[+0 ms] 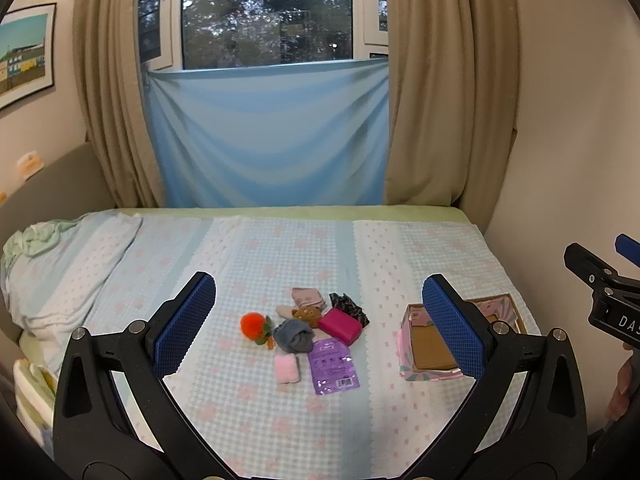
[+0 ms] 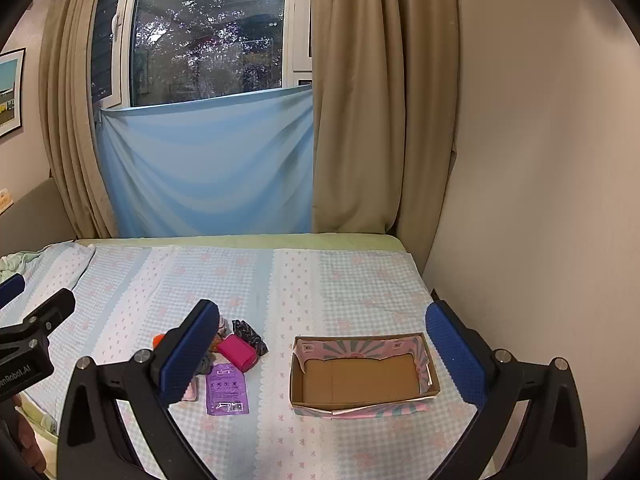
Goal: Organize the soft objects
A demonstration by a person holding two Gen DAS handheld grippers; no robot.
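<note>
Left gripper [image 1: 320, 320], right gripper [image 2: 324, 352] hover over bed, jaws spread wide, nothing between blue knobbly pads. Below left gripper: heap of soft objects [image 1: 316, 320] on checked quilted bedspread [image 1: 248, 264], with fuzzy orange toy [image 1: 252, 325], grey fabric bundle [image 1: 294, 335], flat purple sachet [image 1: 332, 366]. Open cardboard box [image 2: 360, 376], patterned rim, sits well apart on the heap's right.

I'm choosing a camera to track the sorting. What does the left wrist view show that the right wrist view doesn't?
Only the left wrist view: the whole pile, including the orange plush toy, grey sock bundle and pink roll.
Only the right wrist view: the cardboard box unobstructed, its floor bare.
Both: magenta pouch, purple packet, and both grippers open, holding nothing.
</note>
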